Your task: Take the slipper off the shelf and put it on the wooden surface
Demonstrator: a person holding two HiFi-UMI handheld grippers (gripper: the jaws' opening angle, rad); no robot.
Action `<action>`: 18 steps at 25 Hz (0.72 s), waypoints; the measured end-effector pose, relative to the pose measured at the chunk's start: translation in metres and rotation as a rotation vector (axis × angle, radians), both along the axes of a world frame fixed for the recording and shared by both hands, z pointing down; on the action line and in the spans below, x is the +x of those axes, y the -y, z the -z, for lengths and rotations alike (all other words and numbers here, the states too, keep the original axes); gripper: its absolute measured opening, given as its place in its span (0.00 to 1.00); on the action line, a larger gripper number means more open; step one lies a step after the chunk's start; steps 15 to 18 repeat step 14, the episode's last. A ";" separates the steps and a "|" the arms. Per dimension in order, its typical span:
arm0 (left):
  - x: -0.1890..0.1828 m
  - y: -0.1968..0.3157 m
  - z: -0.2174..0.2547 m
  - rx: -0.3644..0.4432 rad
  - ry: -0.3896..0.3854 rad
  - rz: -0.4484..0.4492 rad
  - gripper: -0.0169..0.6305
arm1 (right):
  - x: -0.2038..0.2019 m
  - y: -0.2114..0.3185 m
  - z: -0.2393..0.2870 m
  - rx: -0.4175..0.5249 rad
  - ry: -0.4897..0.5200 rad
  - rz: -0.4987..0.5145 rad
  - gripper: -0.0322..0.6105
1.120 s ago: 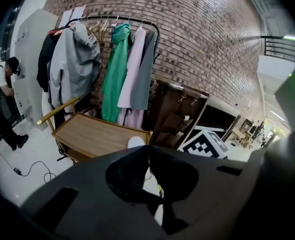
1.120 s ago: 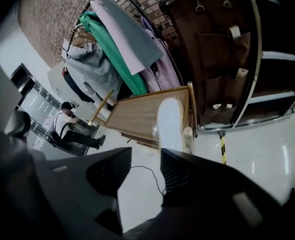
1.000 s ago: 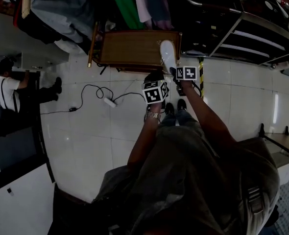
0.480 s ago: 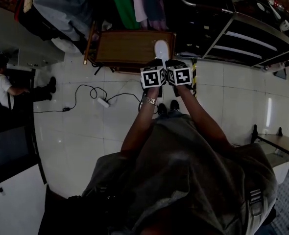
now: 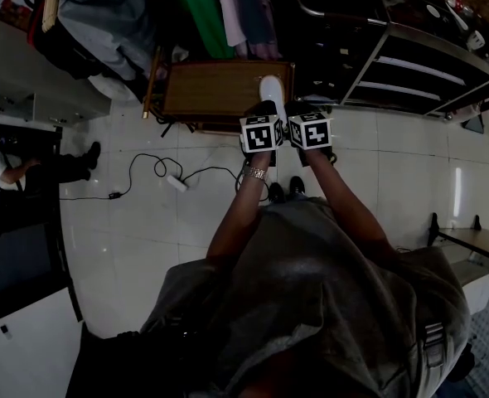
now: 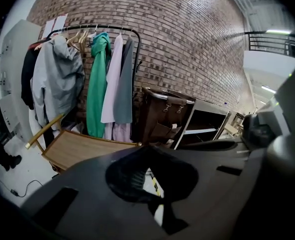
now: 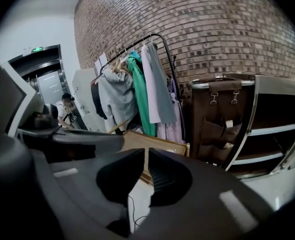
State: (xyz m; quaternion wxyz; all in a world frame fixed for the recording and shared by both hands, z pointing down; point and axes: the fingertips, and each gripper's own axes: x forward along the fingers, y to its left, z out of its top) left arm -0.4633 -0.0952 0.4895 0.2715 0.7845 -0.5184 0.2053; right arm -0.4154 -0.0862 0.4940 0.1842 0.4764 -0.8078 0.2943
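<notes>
A white slipper (image 5: 271, 89) lies on the right end of the low wooden surface (image 5: 215, 89), toe pointing away from me. Side by side just in front of the slipper's heel and clear of it are my left gripper (image 5: 261, 129) and right gripper (image 5: 311, 128). In the left gripper view the left gripper (image 6: 146, 146) is shut with nothing between its jaws, and the wooden surface (image 6: 82, 149) lies ahead on the left. The right gripper (image 7: 146, 150) has its jaws brought together, also holding nothing, with the wooden surface (image 7: 147, 140) beyond them.
A black metal shelf (image 5: 394, 65) stands right of the wooden surface, with a brown hanging organiser (image 7: 220, 119) at its end. A clothes rack with jackets (image 6: 102, 79) is behind. A power strip and cable (image 5: 176, 182) lie on the tiled floor. A person (image 5: 12, 168) is at far left.
Both grippers drew back from the slipper's heel and came side by side. The slipper stays on the wooden surface.
</notes>
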 end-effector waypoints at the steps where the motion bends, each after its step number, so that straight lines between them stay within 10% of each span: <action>1: 0.002 0.000 0.001 0.002 0.000 -0.004 0.03 | 0.000 -0.002 0.000 0.000 0.004 0.003 0.08; 18: 0.021 -0.002 -0.002 -0.003 0.002 -0.043 0.03 | 0.003 -0.001 0.001 -0.004 0.059 0.018 0.07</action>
